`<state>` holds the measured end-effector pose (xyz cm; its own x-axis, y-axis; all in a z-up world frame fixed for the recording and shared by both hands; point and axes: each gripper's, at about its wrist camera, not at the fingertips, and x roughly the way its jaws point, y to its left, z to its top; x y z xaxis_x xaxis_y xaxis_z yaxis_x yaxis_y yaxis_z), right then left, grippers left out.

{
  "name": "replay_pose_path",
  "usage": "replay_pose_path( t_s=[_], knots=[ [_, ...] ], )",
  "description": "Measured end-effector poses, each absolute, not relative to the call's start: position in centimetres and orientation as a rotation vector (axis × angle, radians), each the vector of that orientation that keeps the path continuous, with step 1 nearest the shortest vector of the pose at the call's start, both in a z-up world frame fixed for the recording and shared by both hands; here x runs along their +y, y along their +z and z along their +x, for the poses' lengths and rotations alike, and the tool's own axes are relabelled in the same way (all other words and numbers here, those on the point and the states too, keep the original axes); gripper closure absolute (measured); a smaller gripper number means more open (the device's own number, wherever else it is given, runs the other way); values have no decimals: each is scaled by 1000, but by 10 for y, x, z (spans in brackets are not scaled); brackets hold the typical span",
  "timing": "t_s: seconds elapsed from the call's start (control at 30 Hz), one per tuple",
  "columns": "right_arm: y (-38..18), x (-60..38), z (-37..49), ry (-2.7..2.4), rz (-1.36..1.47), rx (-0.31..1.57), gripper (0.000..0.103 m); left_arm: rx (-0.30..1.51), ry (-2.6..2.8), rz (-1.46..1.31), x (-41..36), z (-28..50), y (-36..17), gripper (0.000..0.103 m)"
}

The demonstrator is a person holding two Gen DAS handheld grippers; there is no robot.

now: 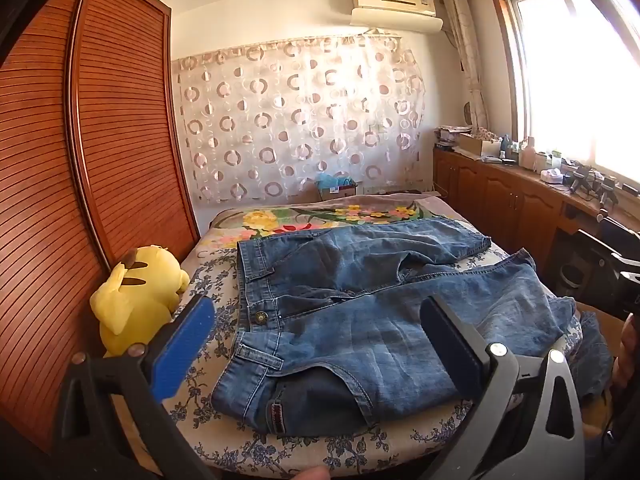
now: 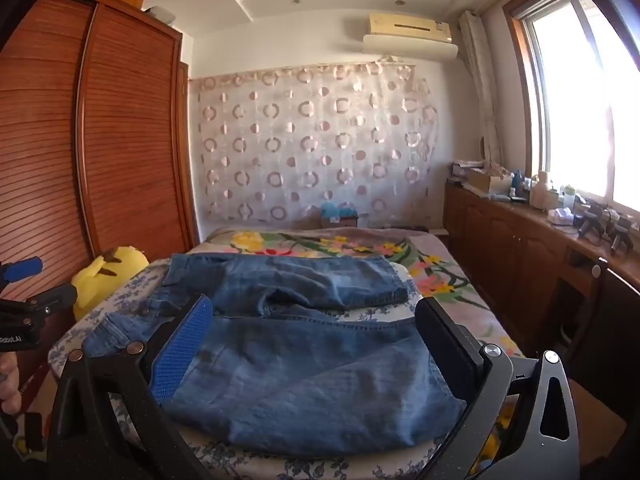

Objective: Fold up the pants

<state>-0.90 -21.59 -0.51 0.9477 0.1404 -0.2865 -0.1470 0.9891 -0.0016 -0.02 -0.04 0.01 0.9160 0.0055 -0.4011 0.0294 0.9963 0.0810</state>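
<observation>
Blue denim pants (image 1: pixel 360 312) lie spread on the bed, waistband to the left, both legs running right; the far leg ends short and the near leg hangs over the right edge. In the right wrist view the pants (image 2: pixel 304 360) fill the near bed. My left gripper (image 1: pixel 316 340) is open and empty, above the waistband and near hip. My right gripper (image 2: pixel 316 344) is open and empty, over the near leg. The left gripper also shows at the left edge of the right wrist view (image 2: pixel 24 280).
A yellow plush toy (image 1: pixel 140 292) sits at the bed's left side against the brown slatted wardrobe (image 1: pixel 100 140). The bed (image 1: pixel 320 216) has floral covers. A low wooden cabinet (image 1: pixel 520 200) with clutter runs along the right under the window.
</observation>
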Motion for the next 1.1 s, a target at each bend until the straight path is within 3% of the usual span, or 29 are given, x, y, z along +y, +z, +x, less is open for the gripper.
replay_pose_path(
  t_s=[1.1],
  knots=[
    [-3,-213,-12,154,-40,286,0,410,-13,58,0,-1,-2,0]
  ],
)
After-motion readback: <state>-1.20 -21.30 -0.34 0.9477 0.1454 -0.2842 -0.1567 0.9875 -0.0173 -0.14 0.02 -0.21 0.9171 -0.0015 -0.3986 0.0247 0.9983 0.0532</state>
